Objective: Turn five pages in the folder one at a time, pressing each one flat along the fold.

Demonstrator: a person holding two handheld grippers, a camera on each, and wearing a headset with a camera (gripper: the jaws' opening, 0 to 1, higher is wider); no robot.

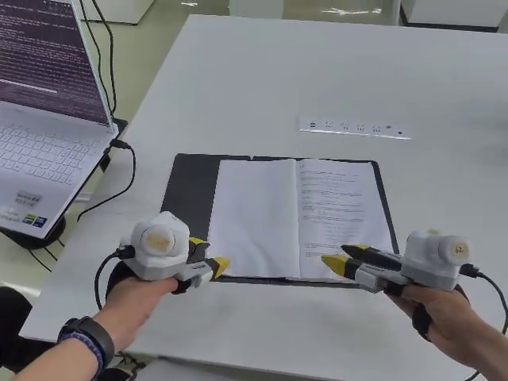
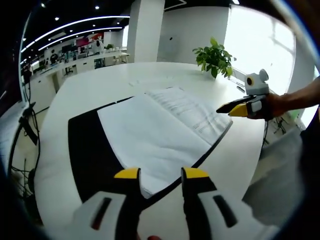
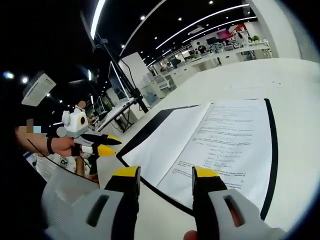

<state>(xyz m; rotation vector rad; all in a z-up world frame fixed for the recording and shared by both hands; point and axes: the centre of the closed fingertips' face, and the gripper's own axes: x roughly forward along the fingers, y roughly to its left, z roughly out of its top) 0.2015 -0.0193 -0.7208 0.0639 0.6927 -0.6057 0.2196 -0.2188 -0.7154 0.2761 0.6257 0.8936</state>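
Now the left claw and right claw are hovering spread, and the printed page is looking floppy, needing a gentle corner pinch.

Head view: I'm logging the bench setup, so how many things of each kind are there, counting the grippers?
Grippers: 2 (left gripper, right gripper)
Folder: 1
Laptop: 1
Socket strip: 1
Total: 5
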